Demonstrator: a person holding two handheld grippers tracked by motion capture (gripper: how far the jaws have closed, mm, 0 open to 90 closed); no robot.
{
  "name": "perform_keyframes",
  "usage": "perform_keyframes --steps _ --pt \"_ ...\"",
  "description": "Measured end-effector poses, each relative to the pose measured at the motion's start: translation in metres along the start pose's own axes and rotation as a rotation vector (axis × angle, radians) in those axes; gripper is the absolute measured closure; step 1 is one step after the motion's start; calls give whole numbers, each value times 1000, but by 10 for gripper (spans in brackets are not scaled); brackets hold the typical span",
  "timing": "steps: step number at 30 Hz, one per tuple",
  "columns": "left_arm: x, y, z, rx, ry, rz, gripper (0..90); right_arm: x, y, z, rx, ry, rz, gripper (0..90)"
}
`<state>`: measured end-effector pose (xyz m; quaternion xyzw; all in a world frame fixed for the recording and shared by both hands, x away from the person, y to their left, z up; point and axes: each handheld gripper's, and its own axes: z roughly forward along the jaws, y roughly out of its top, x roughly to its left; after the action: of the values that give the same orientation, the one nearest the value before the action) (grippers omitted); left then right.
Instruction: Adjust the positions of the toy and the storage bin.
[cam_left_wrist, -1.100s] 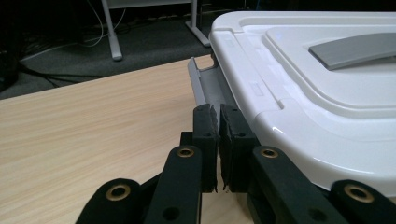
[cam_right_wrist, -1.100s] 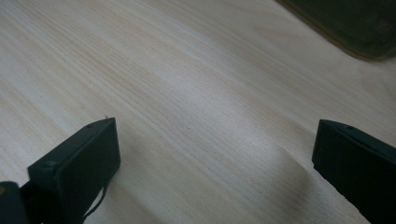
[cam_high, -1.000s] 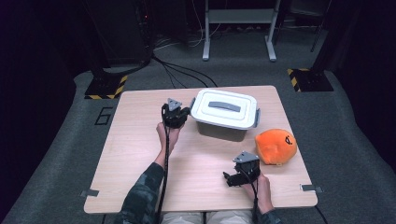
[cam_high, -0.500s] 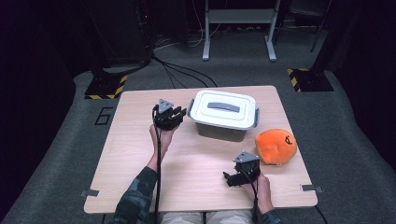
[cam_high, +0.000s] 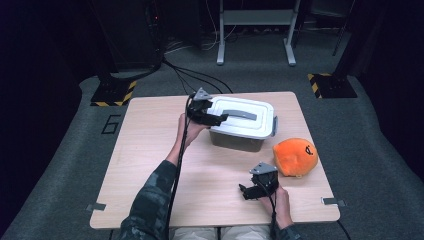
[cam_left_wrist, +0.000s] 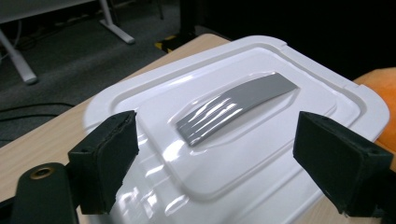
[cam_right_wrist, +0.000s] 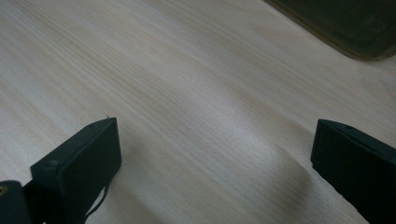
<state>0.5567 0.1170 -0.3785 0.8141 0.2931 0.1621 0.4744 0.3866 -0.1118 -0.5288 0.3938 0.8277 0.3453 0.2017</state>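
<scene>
Centre of high view: left gripper (cam_high: 216, 119) spread wide over box lid (cam_left_wrist: 243, 121); orange toy (cam_high: 295, 157) right; right gripper (cam_high: 248, 190) agape, bare table (cam_right_wrist: 196, 93) ahead.

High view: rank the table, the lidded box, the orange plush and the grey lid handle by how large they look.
1. table
2. lidded box
3. orange plush
4. grey lid handle

The plush lies a little nearer the camera than the box, but the gap in size is plain.

Lab, dark carpet, hazard-taped stand bases (cam_high: 112, 93), floor cables (cam_high: 192, 75)
</scene>
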Motion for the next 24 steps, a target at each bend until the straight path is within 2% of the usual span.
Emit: perform_keyframes --steps 1,2,4,5,6,9,10,12,14,16,18,21,24 --pt "0 0 0 0 0 0 124 0 0 0 0 2 -1 11" --pt "-4 7 12 24 -20 31 116 0 0 0 0 3 -3 12" --pt "-4 10 17 39 -27 37 115 0 0 0 0 5 -5 12" --pt "-4 15 29 60 -37 46 114 0 0 0 0 5 -6 12" --pt "-4 17 34 80 -42 51 115 0 0 0 0 5 -6 12" --pt "-3 19 44 98 -51 62 116 0 0 0 0 6 -6 12" --pt "-4 20 52 131 -48 82 127 0 0 0 0 7 -6 13" --pt "-5 21 59 157 -42 96 147 1 0 -1 0 6 0 13" --pt "-5 21 63 173 -44 103 165 1 0 0 0 7 0 13" --pt "-5 22 66 182 -40 113 233 1 0 -1 1 8 0 14" --pt "-5 22 68 180 -63 115 300 1 0 -1 1 10 0 17" --pt "-6 22 68 178 -75 118 374 1 0 -1 0 11 -1 17" --pt "-7 22 67 178 -86 131 399 1 0 -1 0 12 -3 17"
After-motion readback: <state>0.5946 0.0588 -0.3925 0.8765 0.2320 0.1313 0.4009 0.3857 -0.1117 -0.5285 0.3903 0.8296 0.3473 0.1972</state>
